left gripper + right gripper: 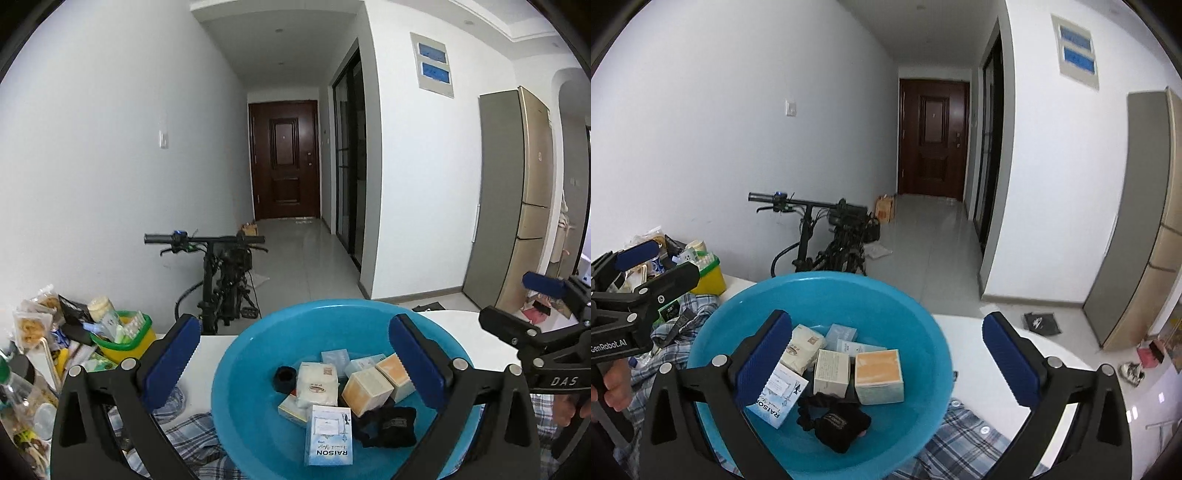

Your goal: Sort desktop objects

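A blue plastic basin stands on a white table and holds several small boxes, among them a blue RAISON box, orange-topped boxes, a white packet, a black roll and a black cloth pouch. My left gripper is open and empty above the basin; it shows at the left of the right wrist view. My right gripper is open and empty over the basin's right rim; it shows at the right of the left wrist view.
A plaid cloth lies under the basin. A green and yellow basket and a heap of snack bags and bottles crowd the table's left end. A bicycle stands behind the table.
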`<state>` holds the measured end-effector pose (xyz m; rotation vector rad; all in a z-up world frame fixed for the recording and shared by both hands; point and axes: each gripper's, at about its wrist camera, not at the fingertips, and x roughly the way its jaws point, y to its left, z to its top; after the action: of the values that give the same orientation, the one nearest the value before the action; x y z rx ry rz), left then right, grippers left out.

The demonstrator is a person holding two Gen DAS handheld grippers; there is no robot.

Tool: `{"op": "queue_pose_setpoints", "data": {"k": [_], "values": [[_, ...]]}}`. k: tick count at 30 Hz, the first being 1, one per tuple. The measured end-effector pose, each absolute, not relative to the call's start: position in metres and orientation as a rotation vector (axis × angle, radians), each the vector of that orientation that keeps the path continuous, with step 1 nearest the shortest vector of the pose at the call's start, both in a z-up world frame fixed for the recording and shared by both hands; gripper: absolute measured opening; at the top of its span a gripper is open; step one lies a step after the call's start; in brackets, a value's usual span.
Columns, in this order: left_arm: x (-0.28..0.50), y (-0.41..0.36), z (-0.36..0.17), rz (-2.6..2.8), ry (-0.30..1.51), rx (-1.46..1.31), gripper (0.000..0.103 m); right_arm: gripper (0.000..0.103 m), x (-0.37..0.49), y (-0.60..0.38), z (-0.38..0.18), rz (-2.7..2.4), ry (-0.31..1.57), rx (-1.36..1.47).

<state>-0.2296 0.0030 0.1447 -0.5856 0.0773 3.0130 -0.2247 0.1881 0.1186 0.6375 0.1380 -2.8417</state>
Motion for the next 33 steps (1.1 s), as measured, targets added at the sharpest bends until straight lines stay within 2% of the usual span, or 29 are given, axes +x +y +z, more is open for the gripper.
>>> {"op": "queue_pose_setpoints", "data": {"k": [18, 33], "values": [[-0.156, -0.003, 0.179, 3.028, 0.046, -0.476, 0.103, 0.103, -0.172, 0.203, 0.149, -2.829, 0.071, 0.561], [-0.127, 0.003, 0.148, 3.012, 0.067, -0.534, 0.103, 0.103, -0.149, 0.211, 0.119, -2.815, 0.064, 0.646]]}}
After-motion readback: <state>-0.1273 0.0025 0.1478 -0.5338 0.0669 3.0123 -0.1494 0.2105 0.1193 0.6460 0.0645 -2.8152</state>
